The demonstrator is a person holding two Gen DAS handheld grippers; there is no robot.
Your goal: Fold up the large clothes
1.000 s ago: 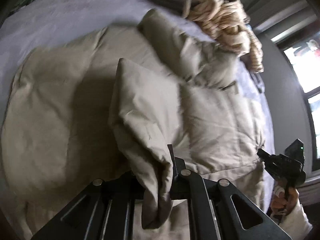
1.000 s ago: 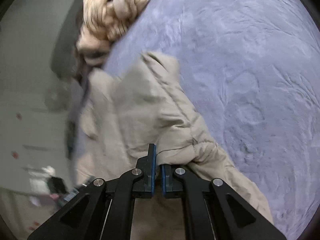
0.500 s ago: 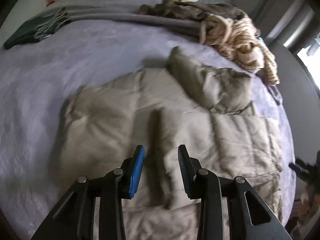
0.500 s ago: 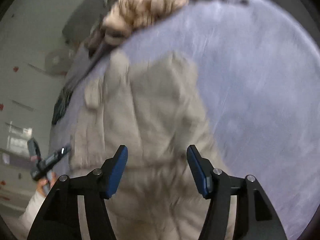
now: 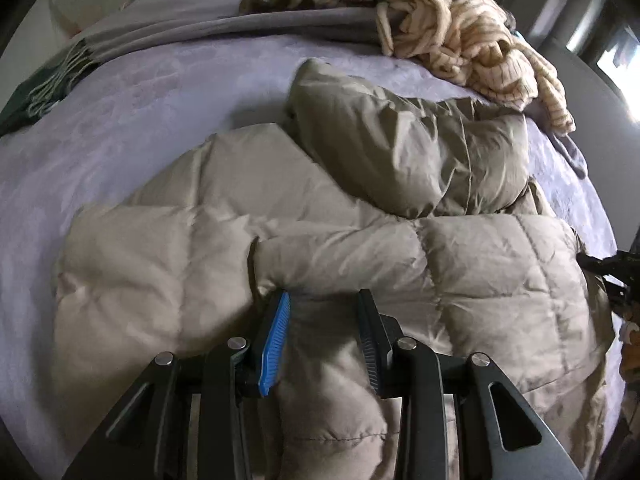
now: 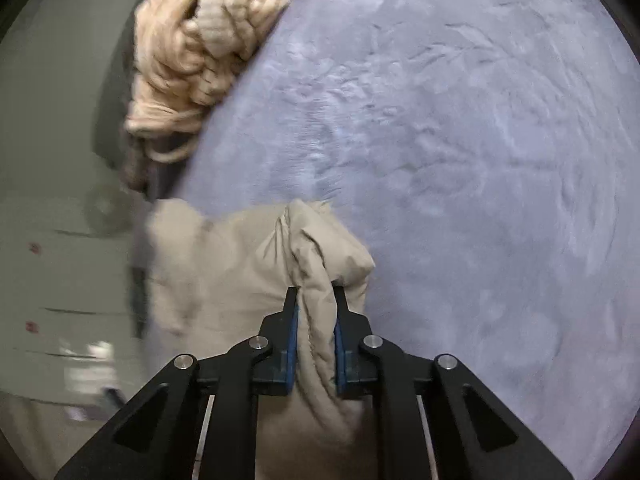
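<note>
— Two grippers on record. State of each?

— Left gripper (image 5: 322,330): jaws spread apart, holding nothing. It hangs just over the near part of the jacket (image 5: 280,248), with a padded fold lying between the fingers but not pinched. Right gripper (image 6: 315,332): jaws closed tight on a bunched fold of the same jacket (image 6: 224,280), the fabric squeezed between the blue pads (image 6: 292,344).

— Where does the jacket lie?

— Spread on the bed (image 5: 140,92), over its lilac cover, quilted side up. One sleeve is folded across the body; the puffed section beyond it sits on top, toward the far side. In the right wrist view the gripped part rises off the bed (image 6: 460,160), and the left portion of the garment is blurred.

— Anything else beside the jacket?

— A cream striped sweater (image 5: 480,40) heaped beyond the jacket at the far edge, also seen in the right wrist view (image 6: 200,48). A grey blanket (image 5: 224,32) stretches beyond the jacket, touching the sweater. A dark green fringed scarf (image 5: 36,96) lies well apart from the jacket, far left.
</note>
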